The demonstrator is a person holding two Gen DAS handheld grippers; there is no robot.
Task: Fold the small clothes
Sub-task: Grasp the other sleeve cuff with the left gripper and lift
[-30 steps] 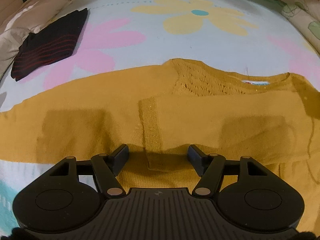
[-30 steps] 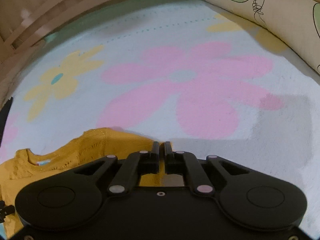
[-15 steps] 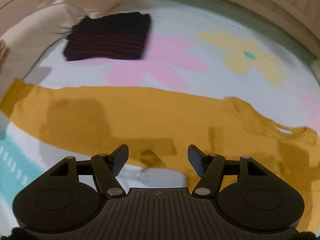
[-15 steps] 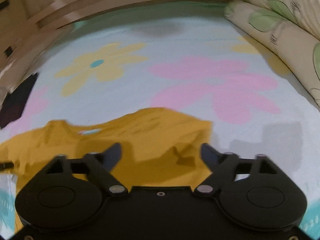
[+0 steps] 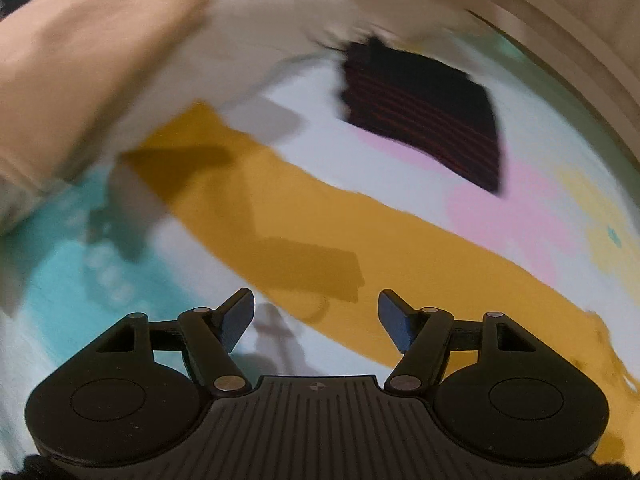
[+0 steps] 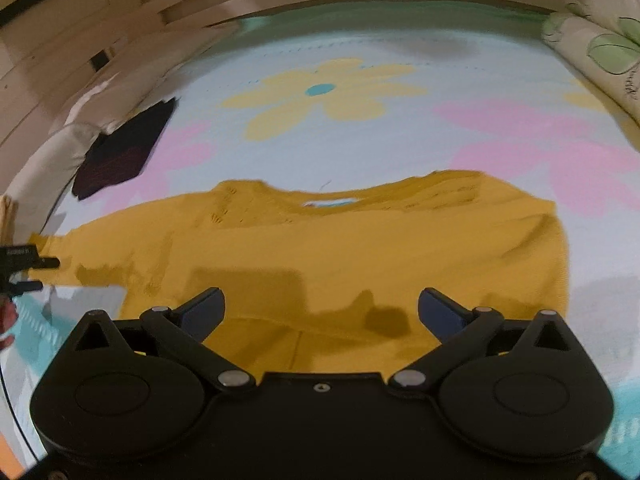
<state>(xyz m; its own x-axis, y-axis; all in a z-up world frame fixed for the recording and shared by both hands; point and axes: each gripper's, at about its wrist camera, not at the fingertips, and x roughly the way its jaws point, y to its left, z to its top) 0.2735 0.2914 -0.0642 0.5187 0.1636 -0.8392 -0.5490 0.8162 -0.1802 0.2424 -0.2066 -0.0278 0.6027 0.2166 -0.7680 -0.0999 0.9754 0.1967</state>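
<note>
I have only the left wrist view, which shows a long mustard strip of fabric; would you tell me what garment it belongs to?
Observer: It is a sleeve of the mustard sweater, which the right wrist view shows lying flat, neckline away from the camera.
Operator: Thank you. Is the other sleeve spread out as well?
Observer: No, on that side the sweater ends in a straight folded edge, with no sleeve sticking out.
Operator: And is the right gripper holding anything?
Observer: The right gripper is open above the sweater's lower body, with nothing between its fingers.
Operator: Is the label visible?
Observer: Yes, a pale label shows inside the neckline.
</note>
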